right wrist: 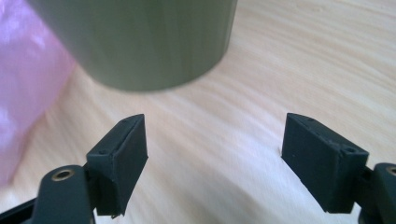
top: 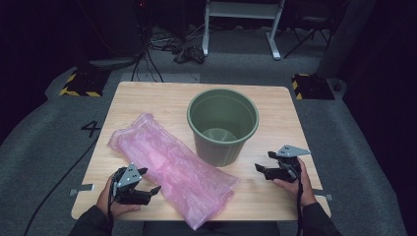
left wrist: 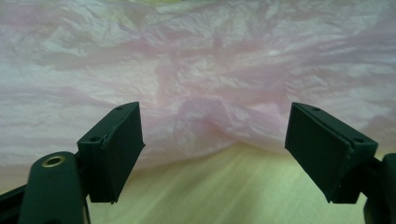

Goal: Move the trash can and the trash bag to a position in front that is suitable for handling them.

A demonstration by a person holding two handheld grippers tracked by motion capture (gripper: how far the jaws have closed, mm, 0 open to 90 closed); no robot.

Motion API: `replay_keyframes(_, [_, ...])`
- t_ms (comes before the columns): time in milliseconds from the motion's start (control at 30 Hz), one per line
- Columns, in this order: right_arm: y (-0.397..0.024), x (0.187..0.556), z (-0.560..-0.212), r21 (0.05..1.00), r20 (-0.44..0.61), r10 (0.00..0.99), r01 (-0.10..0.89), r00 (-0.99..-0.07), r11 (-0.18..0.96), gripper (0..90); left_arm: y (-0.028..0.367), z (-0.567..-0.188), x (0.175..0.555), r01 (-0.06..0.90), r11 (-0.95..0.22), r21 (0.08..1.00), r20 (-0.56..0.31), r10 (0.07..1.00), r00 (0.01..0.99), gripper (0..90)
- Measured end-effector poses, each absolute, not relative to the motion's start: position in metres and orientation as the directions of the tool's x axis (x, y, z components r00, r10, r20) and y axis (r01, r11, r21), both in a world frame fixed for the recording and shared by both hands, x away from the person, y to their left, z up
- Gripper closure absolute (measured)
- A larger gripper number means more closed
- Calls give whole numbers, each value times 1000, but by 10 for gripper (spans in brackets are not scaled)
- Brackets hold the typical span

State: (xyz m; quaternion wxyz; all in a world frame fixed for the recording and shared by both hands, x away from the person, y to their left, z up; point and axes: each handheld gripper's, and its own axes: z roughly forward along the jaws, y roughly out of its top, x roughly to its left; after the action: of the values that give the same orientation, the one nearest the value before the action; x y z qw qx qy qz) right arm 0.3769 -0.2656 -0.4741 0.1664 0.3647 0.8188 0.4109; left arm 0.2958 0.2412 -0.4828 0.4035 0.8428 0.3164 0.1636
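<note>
**Lining the bin: start at the bag's near edge**

A pale wooden table (top: 147,103) stands on grey carpet in a dim room. A green bin (top: 223,125) sits upright right of its middle, and a pink bag (top: 172,164) lies flat and crumpled beside it, running from the far left to the near edge.

The left gripper (top: 145,181) hangs just beside the bag's near edge, jaws spread wide and empty. The right gripper (top: 263,161) waits near the bin's base, likewise spread and empty.

To do this well, I judge the left should pinch a single layer at the rumpled edge, not the whole thickness, so the mouth can be parted. The right should then take the opposite lip. Thin film slips, so bite deep.
</note>
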Motion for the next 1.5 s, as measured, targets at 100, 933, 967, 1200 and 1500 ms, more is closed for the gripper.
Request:
replay_keyframes(100, [-272, 369, -477, 778, 16, 732, 469, -681, 418, 218, 229, -486, 293, 389, -512, 766, 28, 631, 775, 188])
replay_keyframes(933, [-310, 367, -494, 751, 28, 790, 535, -612, 387, 222, 167, -502, 307, 379, -582, 719, 23, 565, 825, 215])
replay_keyframes(967, [-310, 367, -494, 751, 29, 792, 536, -610, 385, 222, 167, -502, 307, 385, -579, 719, 18, 569, 822, 215])
replay_keyframes(1200, [-309, 369, -495, 751, 32, 793, 538, -609, 383, 227, 165, -502, 312, 408, -558, 722, -4, 587, 810, 273])
replay_keyframes(1500, [-305, 370, -497, 745, 28, 792, 541, -610, 390, 235, 161, -502, 322, 413, -524, 745, 3, 621, 784, 600])
